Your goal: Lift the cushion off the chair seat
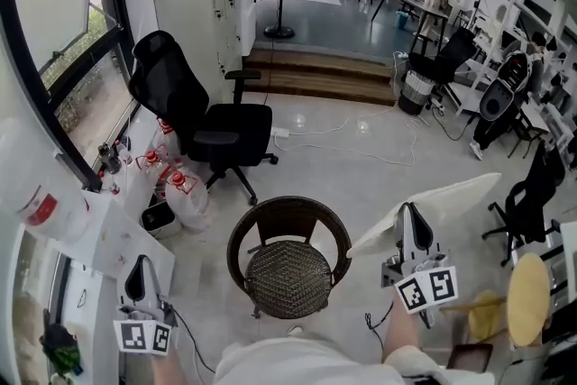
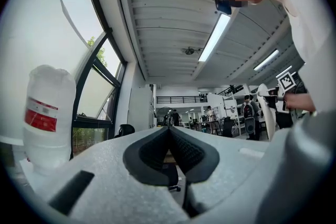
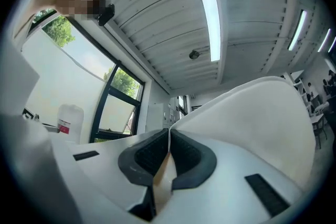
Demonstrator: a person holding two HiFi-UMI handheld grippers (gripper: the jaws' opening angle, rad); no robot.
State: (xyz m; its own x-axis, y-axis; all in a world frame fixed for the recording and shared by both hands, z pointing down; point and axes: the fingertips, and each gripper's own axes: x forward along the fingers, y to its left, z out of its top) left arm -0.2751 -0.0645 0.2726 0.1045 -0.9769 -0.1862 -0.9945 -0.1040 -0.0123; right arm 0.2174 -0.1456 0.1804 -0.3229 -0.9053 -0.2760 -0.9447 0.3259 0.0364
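Pale office floor (image 1: 361, 149) all round. Nearest, my left hand-held gripper (image 1: 138, 273) is closed and empty. Ahead, the wicker chair (image 1: 287, 205) has a bare seat. To its right, my right hand-held gripper (image 1: 410, 214) pinches the cushion (image 1: 442, 197) by its near edge, off the chair. It seems light, soft and bendy. Only the right gripper view shows the edge squeezed thin.

No legible words or numbers anywhere. Red label (image 2: 40, 115) on the big white bottle (image 2: 47, 86), print too blurred to read.
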